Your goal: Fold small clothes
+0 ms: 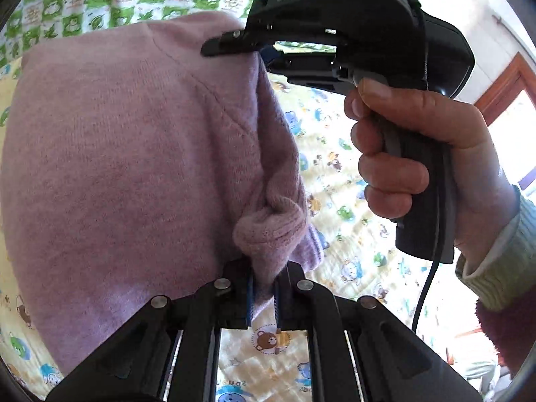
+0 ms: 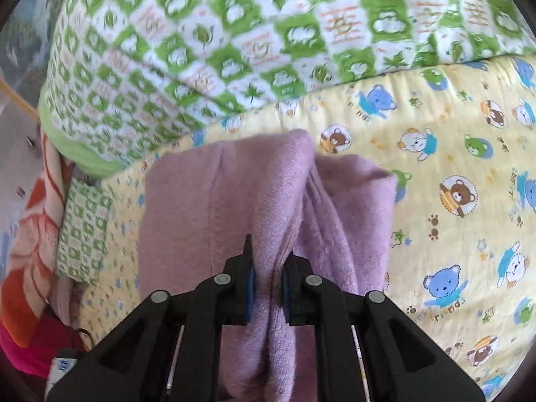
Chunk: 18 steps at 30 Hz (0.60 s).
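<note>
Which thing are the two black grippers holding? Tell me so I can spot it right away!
Find the yellow sheet with cartoon bears, below the green-and-white checked quilt. On it is the purple sweater, soft and fuzzy, pinched by the left gripper and right gripper. It is the only plain purple thing among the patterned bedding.

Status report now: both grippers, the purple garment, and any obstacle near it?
Left gripper shut on purple knit garment. Right gripper shut on another bunched fold of it. Garment hangs between them above yellow bear-print sheet. No obstacle visible; green-checked quilt lies behind.
</note>
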Each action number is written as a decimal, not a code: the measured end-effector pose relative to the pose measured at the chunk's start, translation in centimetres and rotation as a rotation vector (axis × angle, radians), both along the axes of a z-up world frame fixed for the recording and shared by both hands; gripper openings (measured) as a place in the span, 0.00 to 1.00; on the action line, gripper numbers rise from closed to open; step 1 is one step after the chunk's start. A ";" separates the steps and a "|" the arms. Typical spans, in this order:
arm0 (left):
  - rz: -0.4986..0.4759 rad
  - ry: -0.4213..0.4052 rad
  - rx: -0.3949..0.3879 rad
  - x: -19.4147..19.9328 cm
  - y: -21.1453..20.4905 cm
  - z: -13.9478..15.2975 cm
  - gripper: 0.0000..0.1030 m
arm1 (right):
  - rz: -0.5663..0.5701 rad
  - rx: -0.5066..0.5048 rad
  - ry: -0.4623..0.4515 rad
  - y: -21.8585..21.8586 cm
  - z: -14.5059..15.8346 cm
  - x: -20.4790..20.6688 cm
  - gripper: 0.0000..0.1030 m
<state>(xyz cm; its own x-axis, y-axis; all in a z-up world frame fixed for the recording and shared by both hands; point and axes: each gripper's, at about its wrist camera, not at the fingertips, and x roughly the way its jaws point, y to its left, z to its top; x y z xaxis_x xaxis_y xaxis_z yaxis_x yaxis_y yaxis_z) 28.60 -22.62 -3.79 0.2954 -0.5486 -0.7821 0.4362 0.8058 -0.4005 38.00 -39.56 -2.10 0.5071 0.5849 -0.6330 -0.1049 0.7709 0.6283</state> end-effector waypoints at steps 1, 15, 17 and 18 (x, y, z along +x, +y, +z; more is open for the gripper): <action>-0.010 0.003 -0.005 0.1 -0.2 0.0 0.07 | -0.011 0.009 -0.017 -0.3 0.5 -0.2 0.13; -0.055 0.126 -0.029 2.0 1.0 -0.9 0.48 | -0.080 -0.108 -0.008 -1.5 0.5 -3.7 0.42; -0.044 0.125 -0.041 0.2 2.6 -0.1 0.48 | -0.071 -0.083 -0.004 -1.6 1.0 -5.7 0.42; -0.032 0.119 -0.043 -0.8 3.7 0.4 0.48 | -0.060 -0.067 -0.008 -1.5 1.3 -6.8 0.42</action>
